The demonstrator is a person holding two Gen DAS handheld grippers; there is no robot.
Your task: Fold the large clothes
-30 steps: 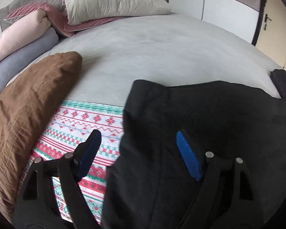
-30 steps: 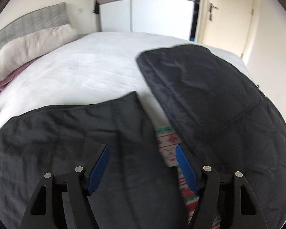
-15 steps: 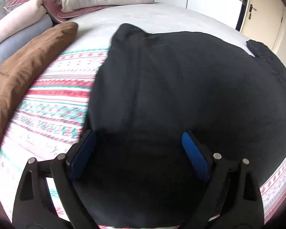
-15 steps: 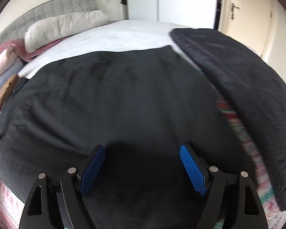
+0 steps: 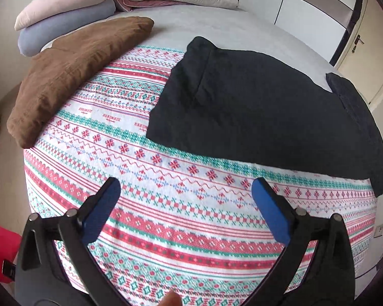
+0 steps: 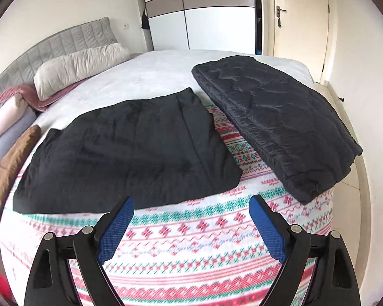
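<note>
A black garment (image 5: 245,112) lies folded flat in a rough rectangle on the patterned red, green and white blanket (image 5: 166,183); it also shows in the right wrist view (image 6: 130,153). My left gripper (image 5: 186,191) is open and empty, held above the blanket well short of the garment's near edge. My right gripper (image 6: 191,210) is open and empty, just short of the garment's near edge.
A folded black quilted cover (image 6: 275,122) lies to the right of the garment. A brown cushion (image 5: 71,71) lies at the left, pillows (image 5: 63,15) and a headboard (image 6: 63,43) beyond. A wardrobe (image 6: 209,17) and door (image 6: 293,12) stand behind the bed.
Both grippers have drawn back from over the black garment toward the bed's near edge and risen. The garment now lies flat, clear of both open grippers.
</note>
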